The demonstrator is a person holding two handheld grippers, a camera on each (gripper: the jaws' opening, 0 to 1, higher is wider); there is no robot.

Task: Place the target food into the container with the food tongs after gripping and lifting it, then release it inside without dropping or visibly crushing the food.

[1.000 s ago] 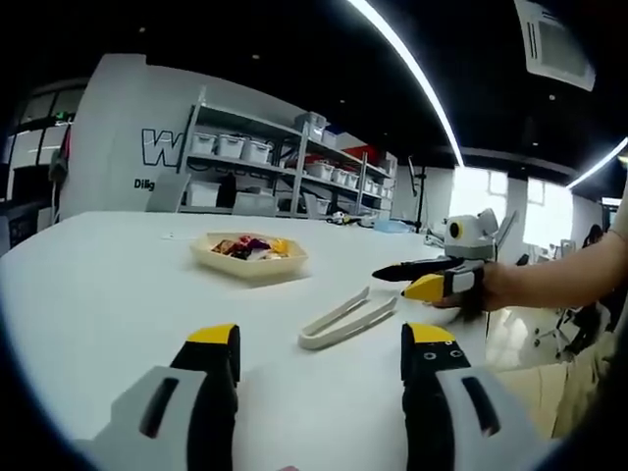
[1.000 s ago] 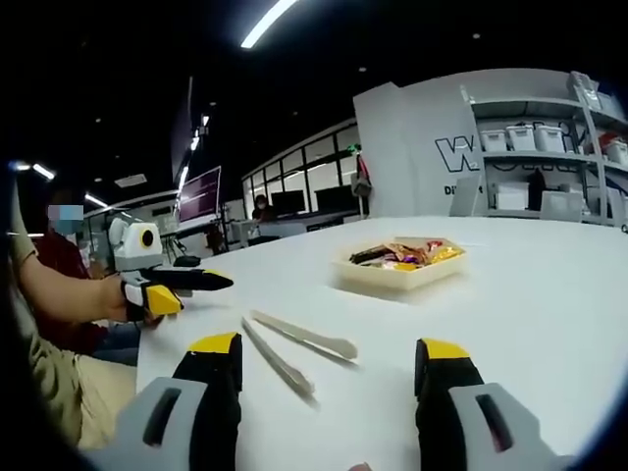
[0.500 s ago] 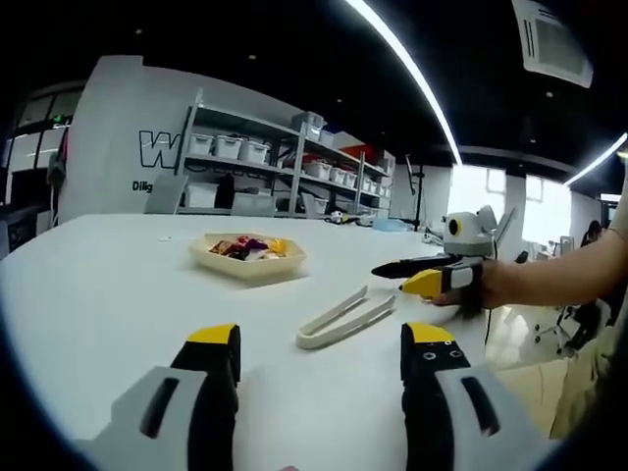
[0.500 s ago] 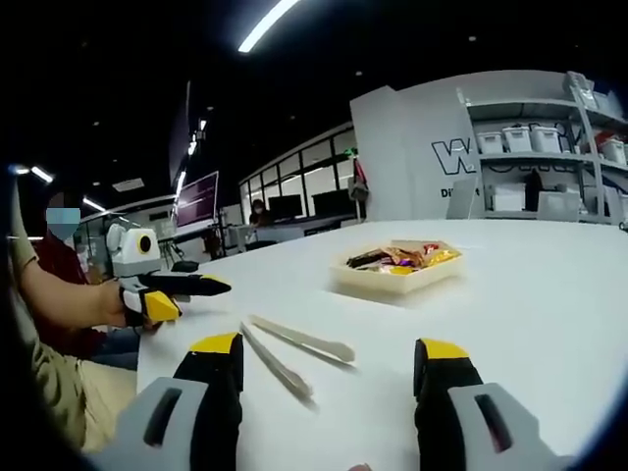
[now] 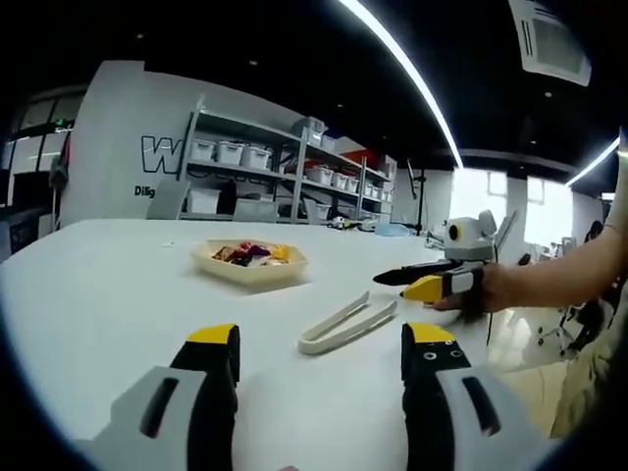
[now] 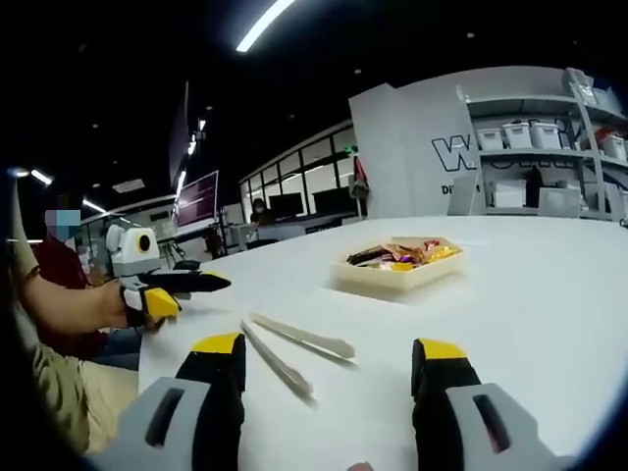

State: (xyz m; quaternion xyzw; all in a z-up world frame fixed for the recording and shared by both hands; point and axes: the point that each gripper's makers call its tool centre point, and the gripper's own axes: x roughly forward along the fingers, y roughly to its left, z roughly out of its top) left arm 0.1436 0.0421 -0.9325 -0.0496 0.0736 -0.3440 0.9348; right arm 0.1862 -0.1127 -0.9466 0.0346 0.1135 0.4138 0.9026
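Worktop (image 5: 108, 294): smooth white surface with a soft sheen. Food tongs (image 5: 348, 323): pale cream, matt, plastic-looking. Tray (image 5: 250, 266): cream, matt, holding glossy, crinkled food wrappers (image 6: 402, 255). Left gripper (image 5: 319, 343) and right gripper (image 6: 329, 351): black matt plastic with yellow tips. Far shelving (image 5: 294, 177): grey metal frame, translucent plastic bins.

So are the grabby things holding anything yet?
No. Both the left hand-held gripper and the right hand-held gripper are open and hold nothing. The tongs lie untouched on the white table.
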